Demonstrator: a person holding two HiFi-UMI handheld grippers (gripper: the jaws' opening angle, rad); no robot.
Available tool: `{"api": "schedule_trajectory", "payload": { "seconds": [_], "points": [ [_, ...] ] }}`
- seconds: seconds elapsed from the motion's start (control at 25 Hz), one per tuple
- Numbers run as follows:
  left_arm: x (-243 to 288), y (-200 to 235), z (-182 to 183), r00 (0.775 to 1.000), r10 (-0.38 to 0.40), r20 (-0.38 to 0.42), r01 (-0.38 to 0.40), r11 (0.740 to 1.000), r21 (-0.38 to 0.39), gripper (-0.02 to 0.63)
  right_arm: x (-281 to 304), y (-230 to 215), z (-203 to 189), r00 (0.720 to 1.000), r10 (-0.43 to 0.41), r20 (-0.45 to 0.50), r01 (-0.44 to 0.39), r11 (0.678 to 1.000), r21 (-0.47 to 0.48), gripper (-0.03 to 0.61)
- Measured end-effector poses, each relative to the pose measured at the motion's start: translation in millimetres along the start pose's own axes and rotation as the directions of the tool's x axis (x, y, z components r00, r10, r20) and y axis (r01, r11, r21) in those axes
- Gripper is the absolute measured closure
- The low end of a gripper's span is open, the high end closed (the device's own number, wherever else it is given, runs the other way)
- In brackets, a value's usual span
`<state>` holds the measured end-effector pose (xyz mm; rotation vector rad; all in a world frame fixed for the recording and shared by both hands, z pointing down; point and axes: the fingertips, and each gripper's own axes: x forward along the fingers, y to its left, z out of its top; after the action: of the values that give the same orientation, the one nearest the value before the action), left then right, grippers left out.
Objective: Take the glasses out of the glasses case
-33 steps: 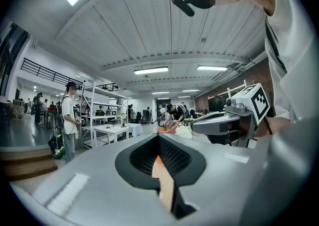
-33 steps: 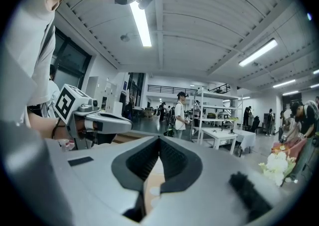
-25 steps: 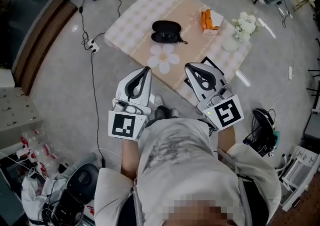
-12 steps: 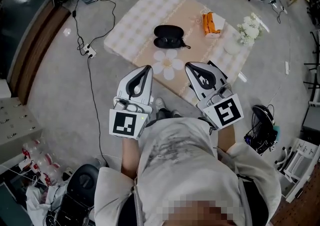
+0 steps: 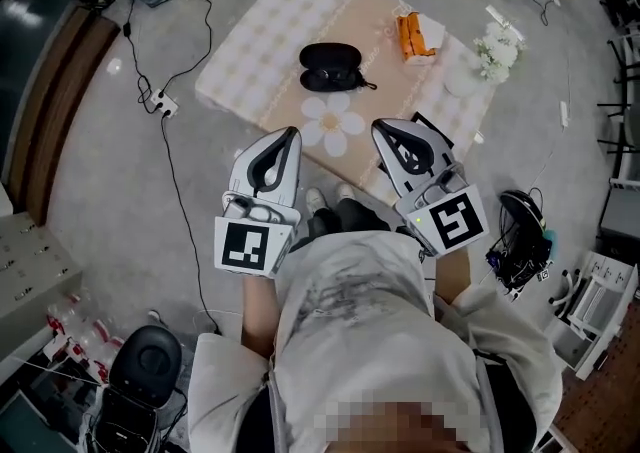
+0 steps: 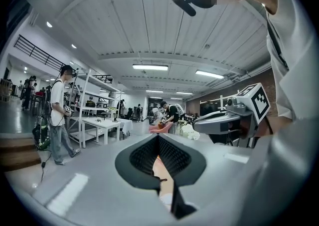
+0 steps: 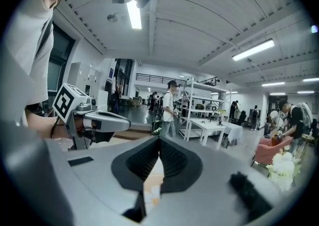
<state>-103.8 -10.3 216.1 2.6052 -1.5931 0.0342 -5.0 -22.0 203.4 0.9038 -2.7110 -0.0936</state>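
You get bright, even light from ceiling strip lights (image 7: pixel 133 14), soft shadows, mild glare on the glossy floor (image 5: pixel 110 191), fisheye bending with dark corners, and a blurred near foreground in the 2 gripper views.

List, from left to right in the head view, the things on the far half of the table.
glasses case → orange box → white flowers

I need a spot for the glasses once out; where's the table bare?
Bare: the checked cloth left of the glasses case, and the daisy mat just nearer. Crowded: the right end, with orange packet and flowers.
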Motion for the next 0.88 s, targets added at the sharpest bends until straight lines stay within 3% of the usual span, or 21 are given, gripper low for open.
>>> {"api": "schedule_trajectory", "payload": {
  "seconds": [0.48, 0.76, 0.88],
  "points": [
    [20, 10, -28, 0.994, 0.002, -0.109, -0.006, 0.999, -0.036, 0.606, 26, -22, -22, 0.999, 0.017, -0.03, -0.017, 1.0, 0.024, 0.561],
    [75, 16, -35, 0.988, -0.005, -0.153, -0.002, 0.999, -0.044, 0.604, 46, -76, -37, 0.999, 0.029, -0.032, -0.027, 0.998, 0.06, 0.561],
    [71, 17, -47, 0.986, -0.011, -0.168, 0.001, 0.998, -0.057, 0.606, 51, -69, -46, 0.998, 0.041, -0.055, -0.039, 0.998, 0.04, 0.561]
  ]
}}
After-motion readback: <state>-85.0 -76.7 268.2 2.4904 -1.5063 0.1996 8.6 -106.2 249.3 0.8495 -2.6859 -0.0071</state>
